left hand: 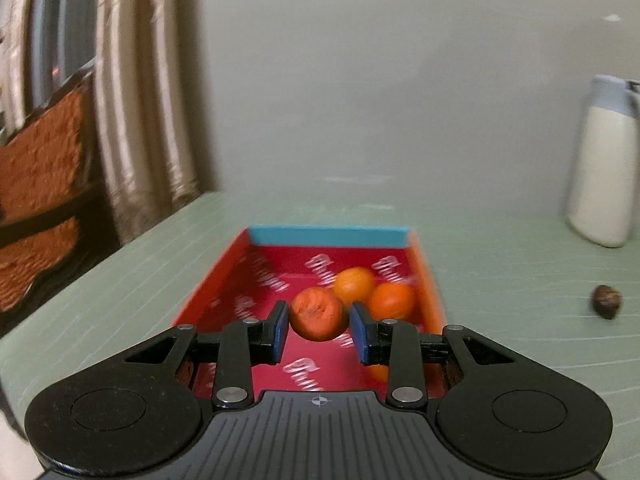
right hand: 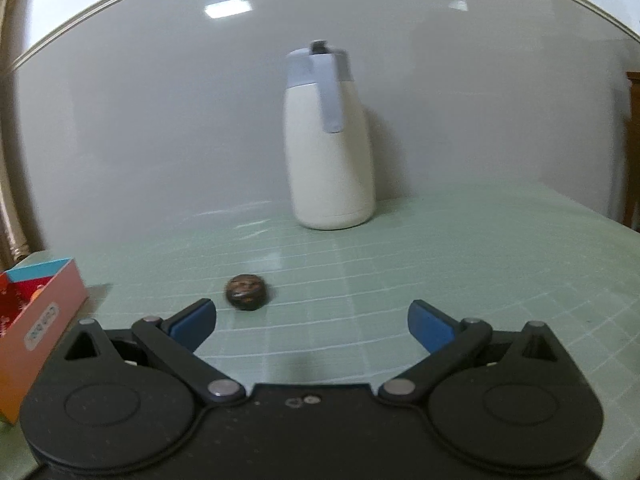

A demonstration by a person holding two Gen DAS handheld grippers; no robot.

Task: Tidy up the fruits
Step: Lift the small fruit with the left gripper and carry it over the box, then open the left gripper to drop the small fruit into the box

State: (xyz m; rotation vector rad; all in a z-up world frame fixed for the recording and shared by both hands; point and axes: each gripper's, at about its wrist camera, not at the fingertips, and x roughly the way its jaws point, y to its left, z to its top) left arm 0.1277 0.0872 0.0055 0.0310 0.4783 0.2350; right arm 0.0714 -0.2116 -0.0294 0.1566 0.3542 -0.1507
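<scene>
Hovering over a red box [left hand: 224,292] at the left of a pale green table [left hand: 500,280], the left gripper [left hand: 319,326] pinches a wrinkled orange fruit [left hand: 318,314] between its blue pads, with two smoother oranges [left hand: 372,294] lying in the box just behind. Releasing low, into the bare red floor, should stop it rolling or knocking them. Further right, a dark round fruit [right hand: 246,292] sits loose on the table. The right gripper [right hand: 312,326] is spread wide and empty near it, before a white jug [right hand: 326,144].
</scene>
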